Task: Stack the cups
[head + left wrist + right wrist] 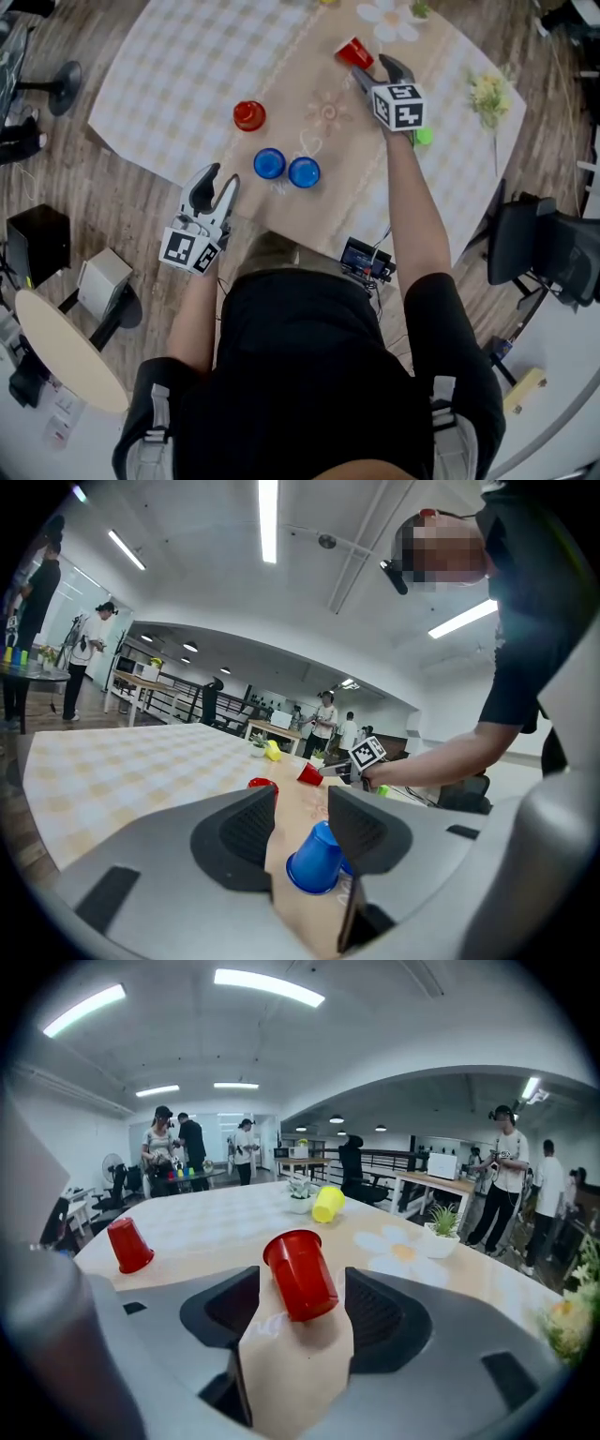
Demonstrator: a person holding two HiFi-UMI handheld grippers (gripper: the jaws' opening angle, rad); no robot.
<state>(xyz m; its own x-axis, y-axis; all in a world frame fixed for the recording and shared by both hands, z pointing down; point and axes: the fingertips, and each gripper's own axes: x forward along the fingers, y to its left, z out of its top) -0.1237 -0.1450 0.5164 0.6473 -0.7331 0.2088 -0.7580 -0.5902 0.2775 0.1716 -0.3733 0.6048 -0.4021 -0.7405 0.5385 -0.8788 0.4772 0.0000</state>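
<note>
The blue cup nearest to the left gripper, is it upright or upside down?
Upside down: the blue cup rests its wide rim on the table, closed narrow base on top.

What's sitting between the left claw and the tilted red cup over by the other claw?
Two upside-down blue plastic cups, side by side. The left gripper view shows one straight ahead of the left claw, the tilted red plastic cup beyond.

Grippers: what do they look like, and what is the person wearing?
The left gripper and right gripper have grey bodies with dark textured pads; each carries a white cube with black square markers. The person wears a black short-sleeved shirt.
</note>
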